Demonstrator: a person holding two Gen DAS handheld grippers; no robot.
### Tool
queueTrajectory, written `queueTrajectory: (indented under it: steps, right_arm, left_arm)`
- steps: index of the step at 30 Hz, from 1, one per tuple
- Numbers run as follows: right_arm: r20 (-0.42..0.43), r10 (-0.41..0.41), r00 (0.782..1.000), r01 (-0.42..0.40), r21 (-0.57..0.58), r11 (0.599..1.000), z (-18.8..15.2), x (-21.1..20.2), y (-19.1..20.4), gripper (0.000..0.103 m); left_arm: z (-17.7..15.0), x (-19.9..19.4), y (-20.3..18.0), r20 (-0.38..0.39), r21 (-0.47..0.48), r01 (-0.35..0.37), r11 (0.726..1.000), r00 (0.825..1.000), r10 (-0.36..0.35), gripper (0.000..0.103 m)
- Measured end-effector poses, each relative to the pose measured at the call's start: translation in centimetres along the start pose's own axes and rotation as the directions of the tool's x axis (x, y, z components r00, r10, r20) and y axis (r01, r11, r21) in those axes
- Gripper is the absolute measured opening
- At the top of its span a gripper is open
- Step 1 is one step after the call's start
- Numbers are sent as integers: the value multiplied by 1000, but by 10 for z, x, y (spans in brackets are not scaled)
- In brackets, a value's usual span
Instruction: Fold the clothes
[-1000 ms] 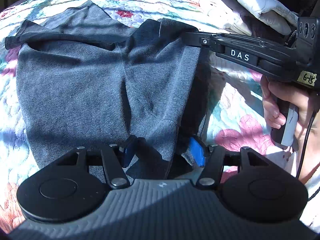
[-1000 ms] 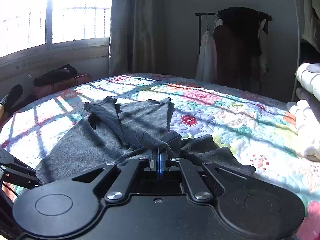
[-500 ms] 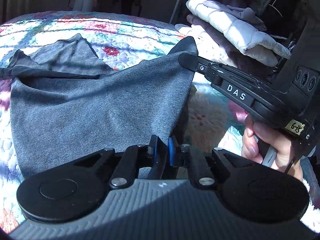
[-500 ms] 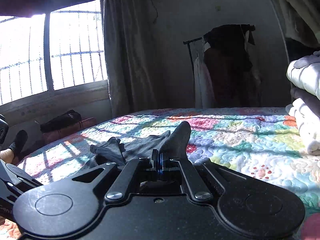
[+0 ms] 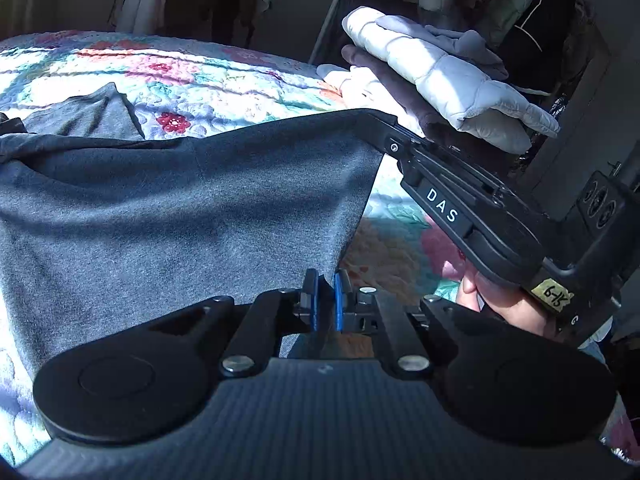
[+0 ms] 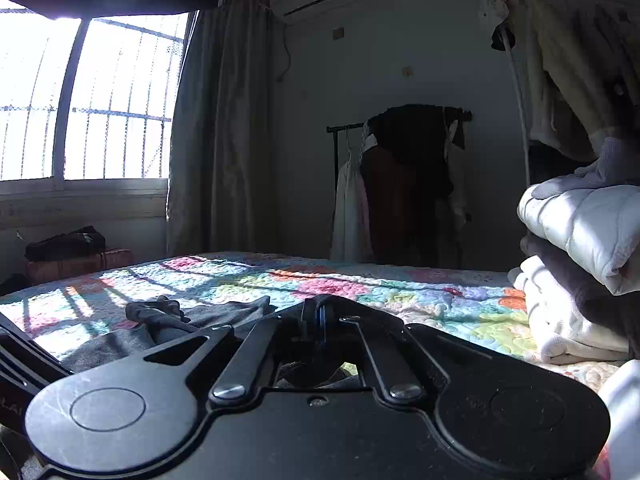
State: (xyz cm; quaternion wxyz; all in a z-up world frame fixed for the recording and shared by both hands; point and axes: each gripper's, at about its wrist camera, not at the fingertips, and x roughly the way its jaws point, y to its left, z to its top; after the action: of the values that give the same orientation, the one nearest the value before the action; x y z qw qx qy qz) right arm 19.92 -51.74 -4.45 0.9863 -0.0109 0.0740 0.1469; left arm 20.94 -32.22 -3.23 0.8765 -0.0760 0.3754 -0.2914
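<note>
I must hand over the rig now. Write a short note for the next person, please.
Left gripper: shut on the grey garment, at its near edge.
Right gripper: shut on the same garment, at its far corner.
The edge is lifted and stretched between both; the rest lies on the quilt.
Done: both corners gripped and raised.
Left: carry the edge over, lay it down, finish folding.

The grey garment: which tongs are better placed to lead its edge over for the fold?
Probably right. The right tongs hold the grey garment by its raised far corner; the left tongs pinch its lower near edge.
</note>
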Motion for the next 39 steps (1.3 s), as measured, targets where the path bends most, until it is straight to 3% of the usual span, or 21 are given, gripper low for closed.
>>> queueTrajectory:
  steps: [5, 7, 8, 9, 13, 15, 16, 19, 21, 22, 25, 27, 28, 32, 34, 39]
  right_arm:
    - [-131, -91, 987, 80, -87, 993, -21, 26, 1, 2]
    - [-180, -130, 975, 109, -124, 986, -29, 36, 1, 2]
    - [-179, -138, 974, 114, -138, 984, -29, 36, 2, 2]
    - [-161, -137, 977, 113, -149, 982, -27, 33, 4, 2]
    - [-57, -148, 987, 136, -179, 975, -17, 18, 8, 1]
    - [14, -156, 988, 156, -180, 971, -14, 11, 11, 0]
    - [14, -165, 986, 164, -195, 967, -15, 12, 13, 0]
    - [-89, -217, 972, 189, -252, 949, -28, 31, 14, 1]
    - [-236, -276, 932, 224, -223, 949, -37, 48, 3, 5]
    - [-260, -280, 924, 232, -203, 952, -37, 49, 0, 6]
    - [-243, -285, 927, 250, -165, 954, -32, 42, -5, 10]
    - [-236, -329, 914, 296, -167, 941, -31, 39, -5, 15]
    - [-246, -333, 910, 304, -147, 941, -29, 38, -8, 16]
    - [-297, -274, 915, 290, 10, 957, -20, 32, -24, 21]
    - [-311, -217, 925, 249, 66, 966, -12, 27, -24, 34]
    - [-288, 61, 956, -16, 157, 987, 13, 9, 11, 55]
  left_arm:
    - [-24, 22, 5, -110, -8, -71, 997, 991, 69, 14]
    - [-26, 18, 8, -110, -24, -65, 998, 992, 62, 27]
    - [-27, 16, 9, -111, -28, -64, 998, 992, 61, 39]
    - [-28, 15, 10, -114, -28, -66, 997, 991, 63, 42]
    - [-34, 15, 14, -158, -34, -70, 997, 985, 64, 35]
    - [-35, 15, 14, -154, -47, -66, 997, 986, 58, 21]
    - [-35, 16, 14, -157, -59, -61, 996, 986, 51, 21]
    - [-36, 23, 18, -169, -108, -51, 993, 985, 32, 21]
    - [-38, 26, 20, -180, -133, -58, 989, 983, 33, 21]
    - [-37, 23, 20, -184, -134, -56, 989, 982, 31, 21]
    - [-34, 9, 19, -191, -129, -60, 990, 981, 34, 33]
    - [-29, -6, 18, -188, -117, -72, 991, 981, 49, 45]
    - [-27, -15, 18, -182, -105, -85, 991, 981, 65, 47]
    - [-18, -52, 24, -156, -68, -150, 986, 978, 138, 56]
    - [-16, -67, 32, -159, -67, -212, 975, 967, 199, 58]
    - [-18, -86, 62, -156, -139, -282, 949, 953, 260, 63]
